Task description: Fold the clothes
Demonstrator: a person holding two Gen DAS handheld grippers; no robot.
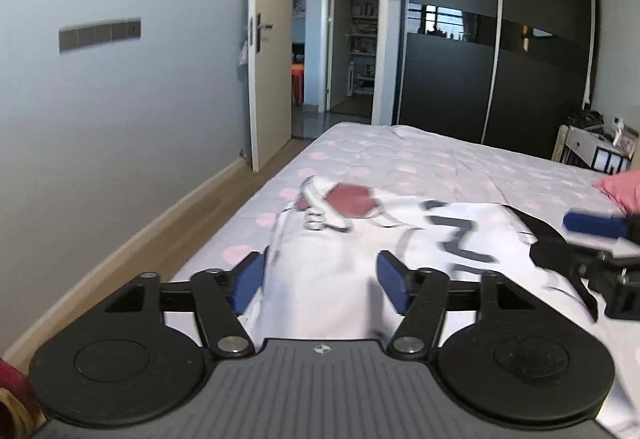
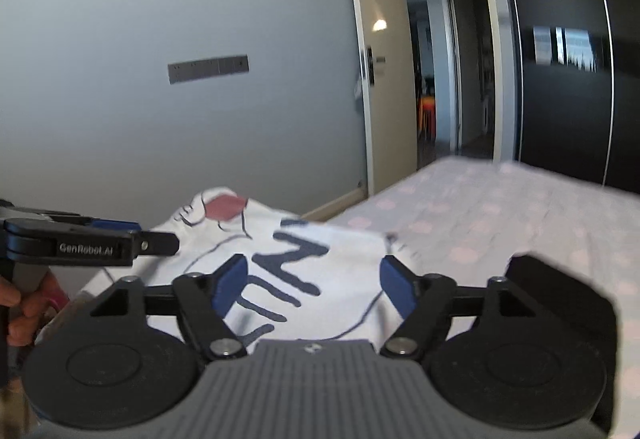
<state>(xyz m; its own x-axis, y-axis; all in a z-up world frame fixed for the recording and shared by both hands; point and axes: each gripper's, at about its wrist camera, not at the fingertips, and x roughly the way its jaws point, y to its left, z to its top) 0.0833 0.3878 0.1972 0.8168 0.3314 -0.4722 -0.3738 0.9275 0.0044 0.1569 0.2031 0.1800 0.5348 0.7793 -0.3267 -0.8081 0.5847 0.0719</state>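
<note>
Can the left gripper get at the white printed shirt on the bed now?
Probably yes. The left gripper is open, and the white printed shirt lies on the bed right between and ahead of its fingers, with nothing over the cloth there. The right gripper works further to the right.

A white printed cotton T-shirt [image 1: 360, 235] with a red hexagon lies rumpled on a bed's grey pink-dotted quilt [image 1: 420, 159] at centre frame. The left tool [image 1: 320, 281], blue pads spread wide, frames the cloth at bottom; the right tool [image 1: 592, 235] enters at right edge.
</note>
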